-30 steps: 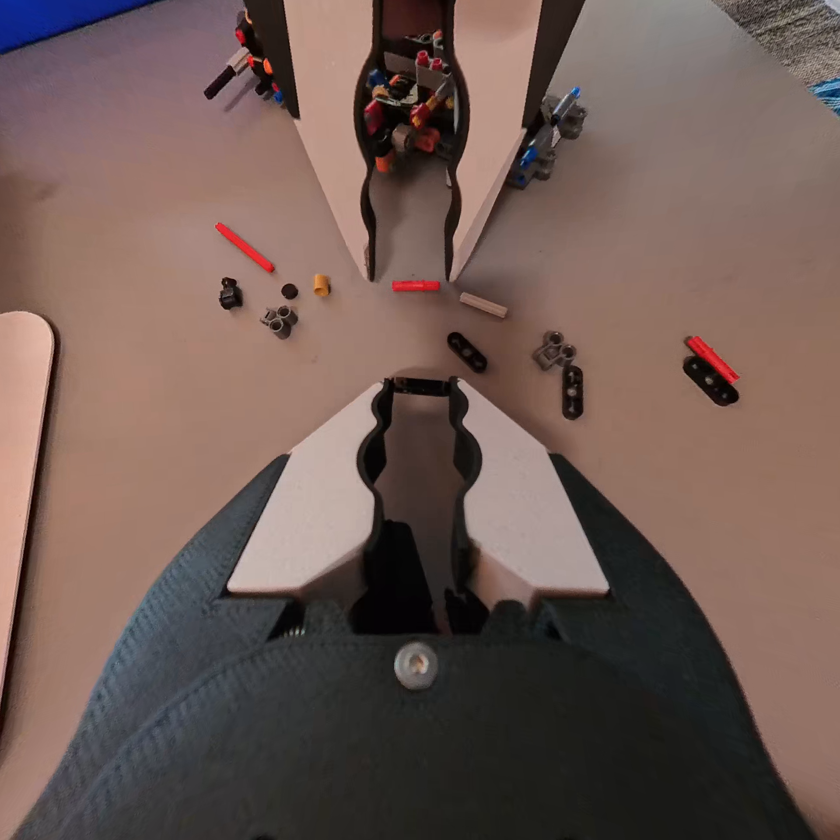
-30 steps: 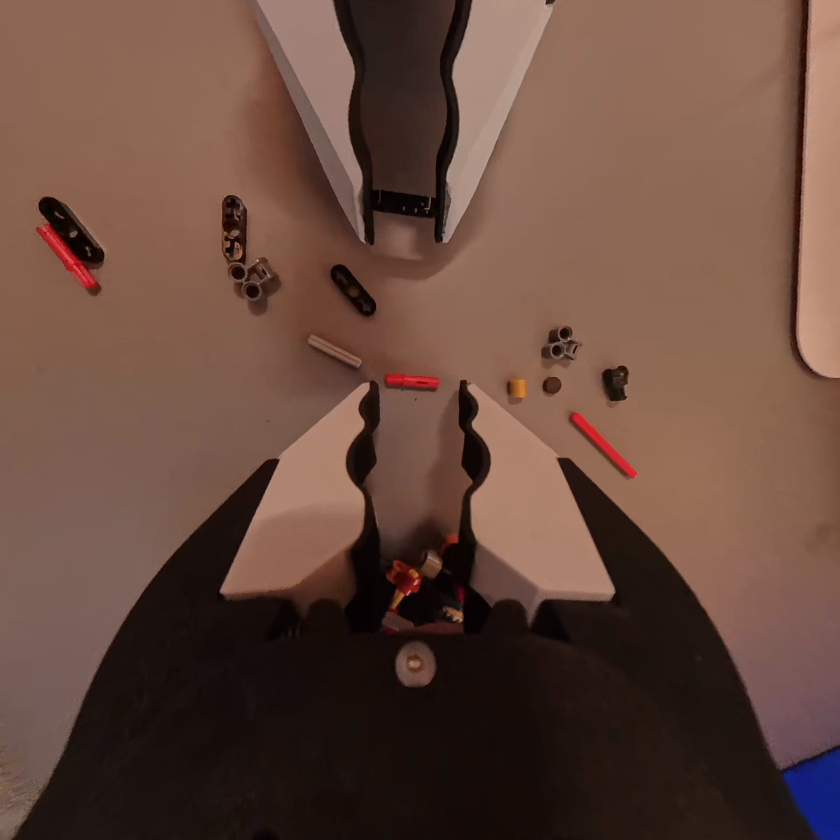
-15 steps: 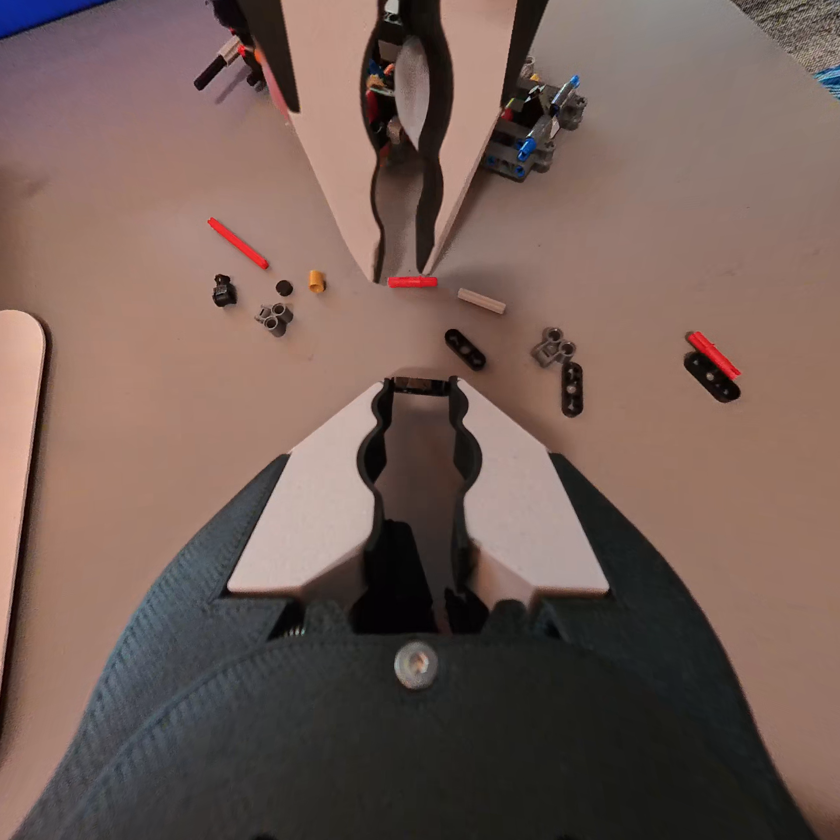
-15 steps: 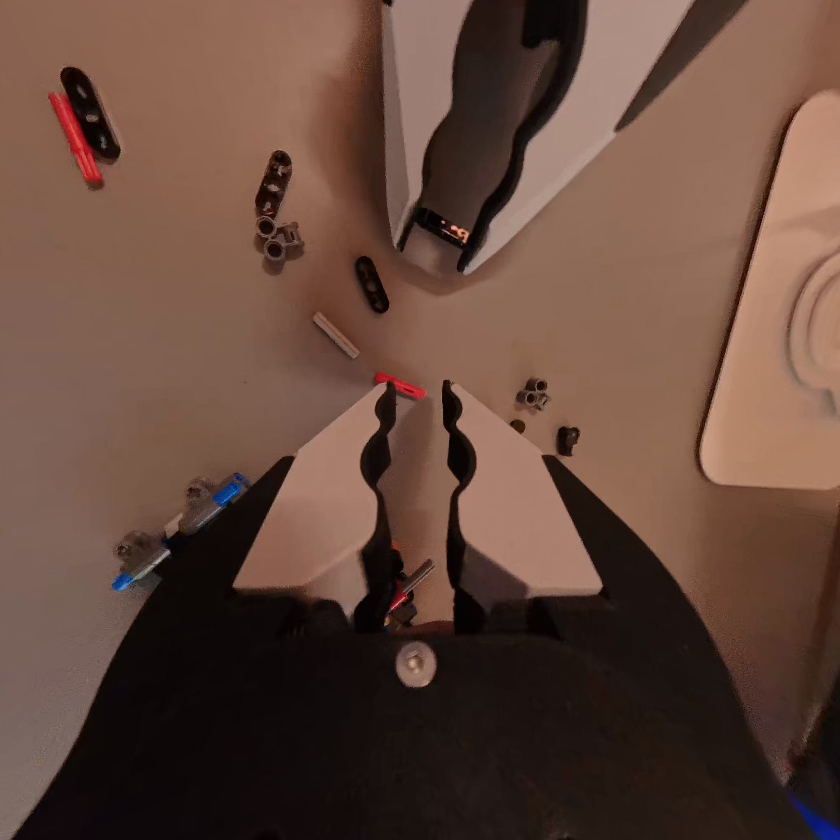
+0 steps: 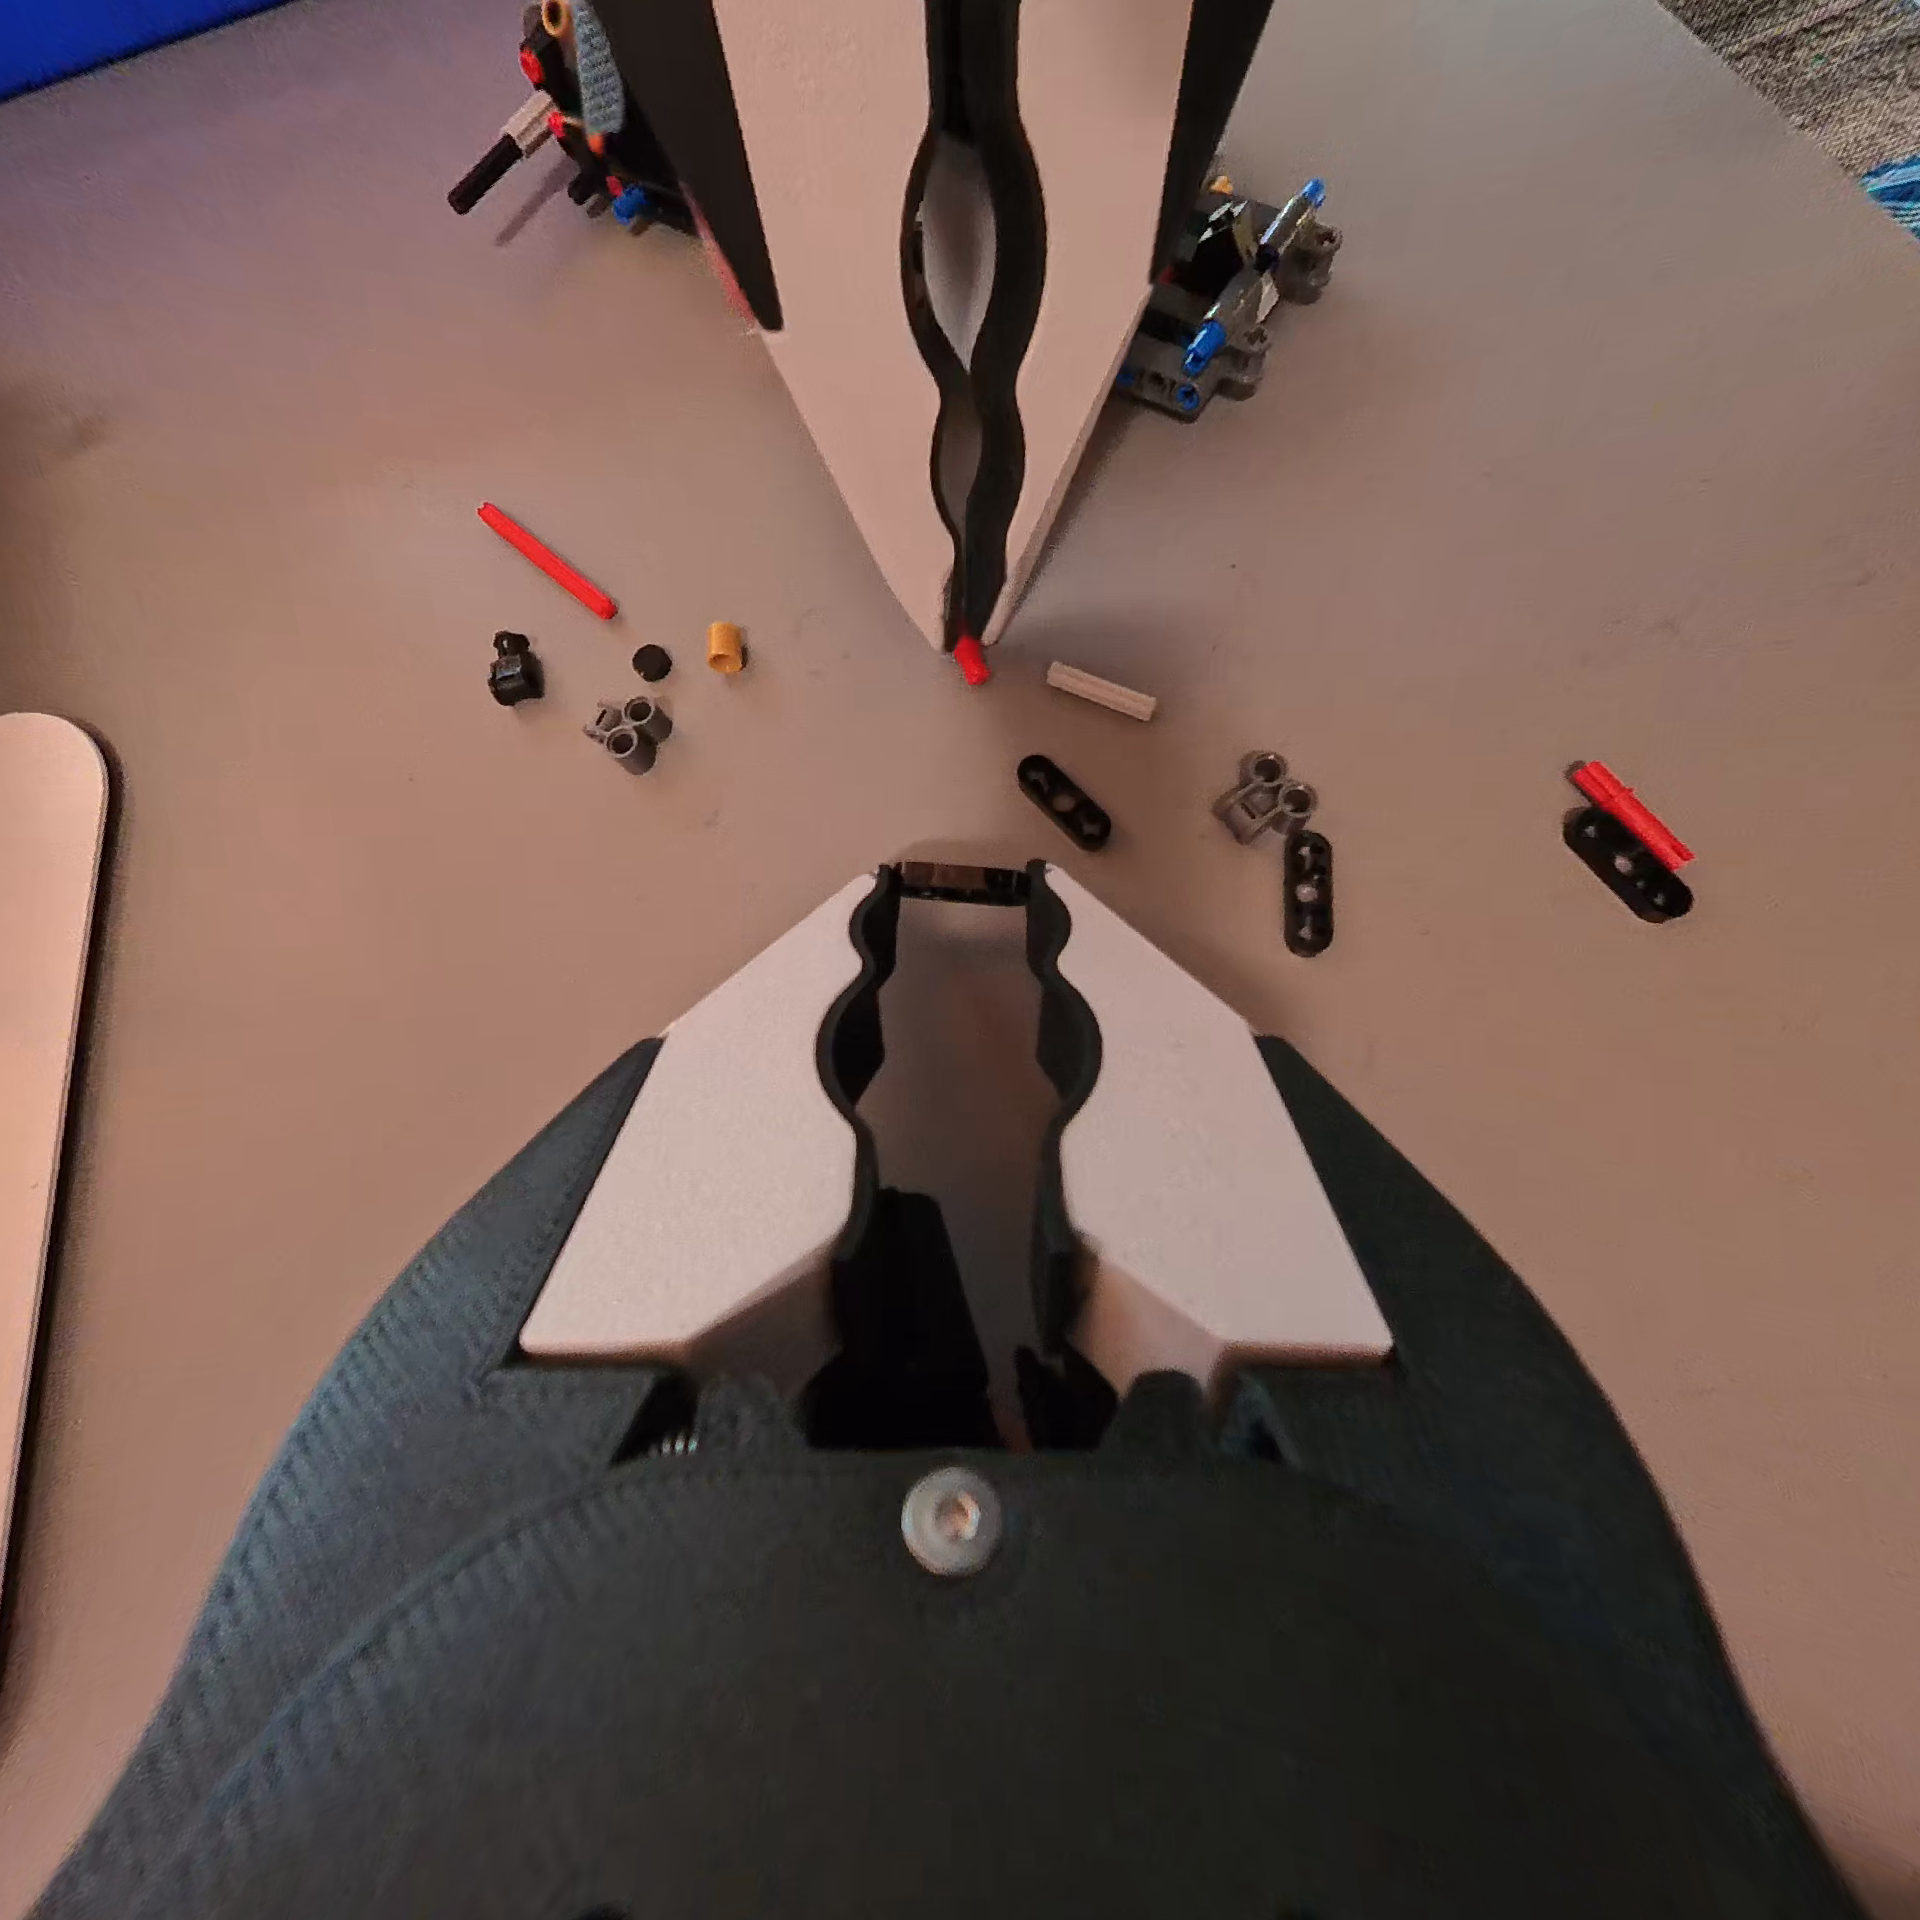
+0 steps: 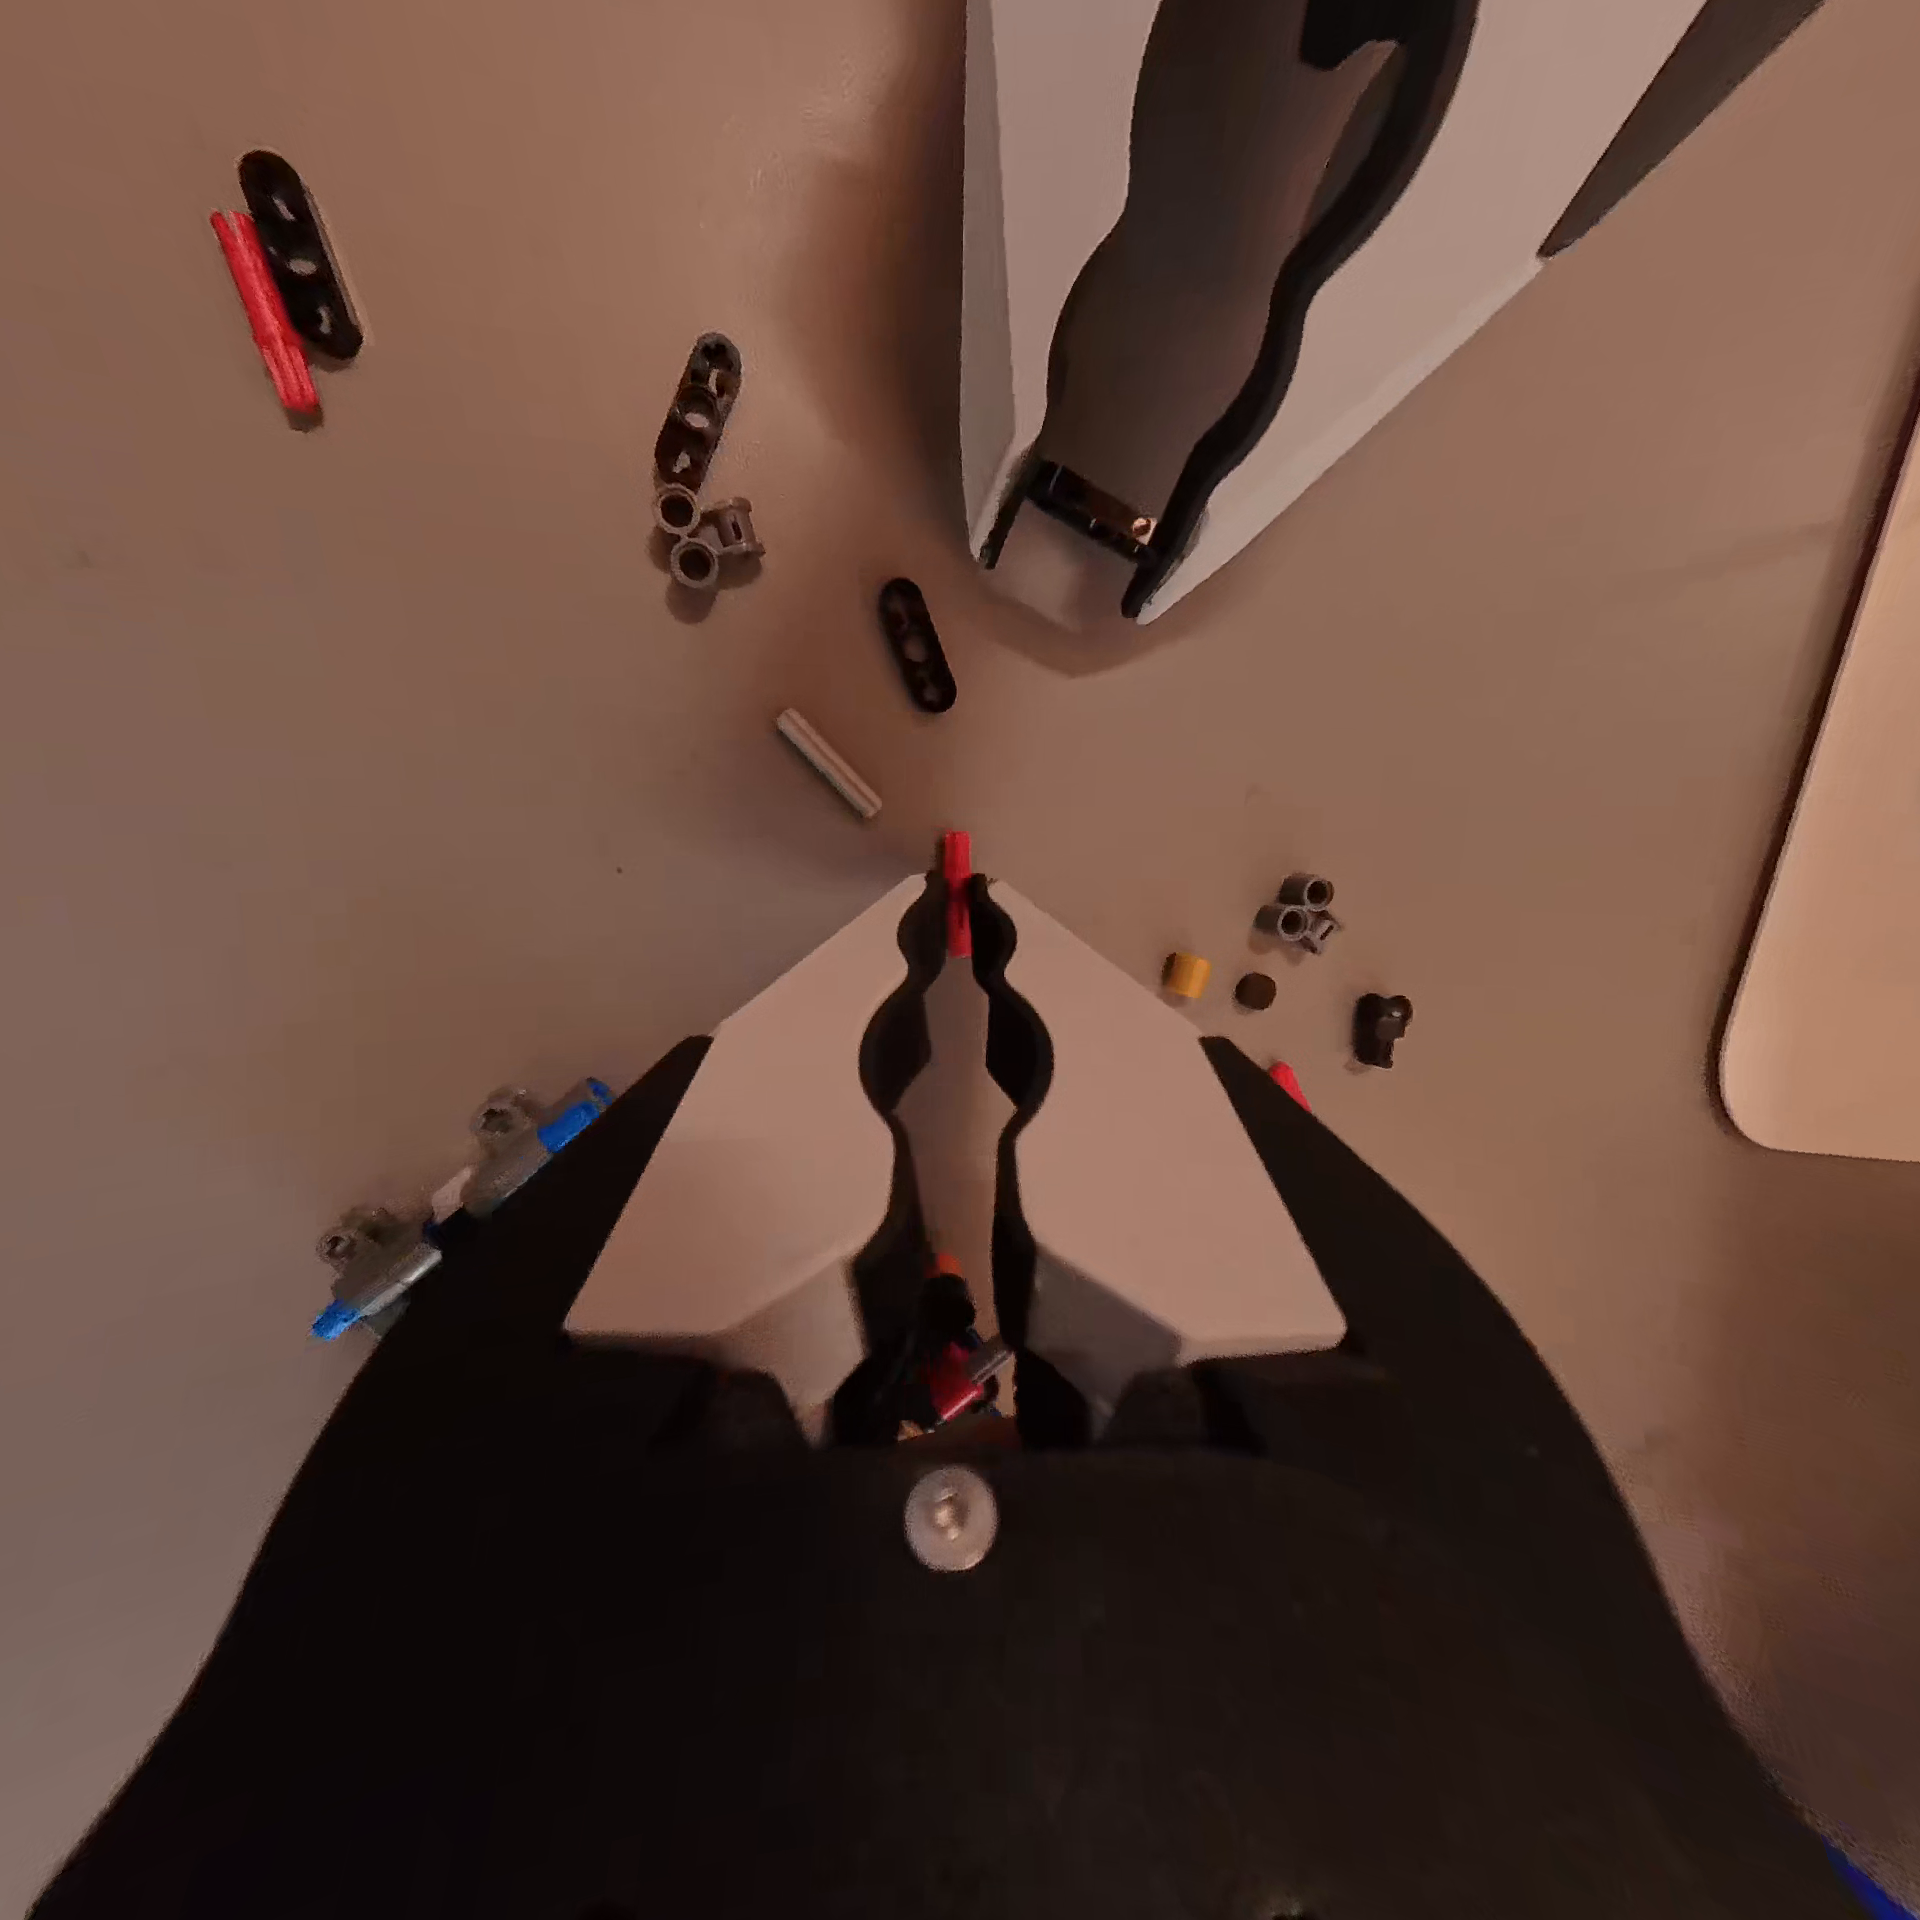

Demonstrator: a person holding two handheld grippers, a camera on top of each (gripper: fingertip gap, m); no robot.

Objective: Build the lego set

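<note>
My right gripper [image 6: 956, 883] is shut on a short red pin [image 6: 955, 891] that sticks out past its tips, low over the table. In the left wrist view the right gripper [image 5: 971, 623] points down at me with the red pin [image 5: 971, 661] at its tips. My left gripper [image 5: 961, 873] is shut on a small black piece [image 5: 961, 883] bridging its fingertips, and stays just short of the pin. It also shows in the right wrist view [image 6: 1075, 551]. The partly built model [image 5: 1226, 301] stands behind the right gripper, mostly hidden by it.
Loose parts lie on the brown table: a long red axle [image 5: 545, 561], a yellow bush [image 5: 725, 646], grey connectors [image 5: 631, 724] [image 5: 1262, 800], a pale axle [image 5: 1099, 691], black beams [image 5: 1062, 802] [image 5: 1307, 891], and a red axle on a black beam [image 5: 1626, 842]. A pale board [image 5: 42, 987] lies at the left. Spacing between my two grippers at the tips: around 6 cm.
My right gripper has closed from open onto the short red pin, which has turned from crosswise to pointing along the fingers. The left gripper has not moved.
</note>
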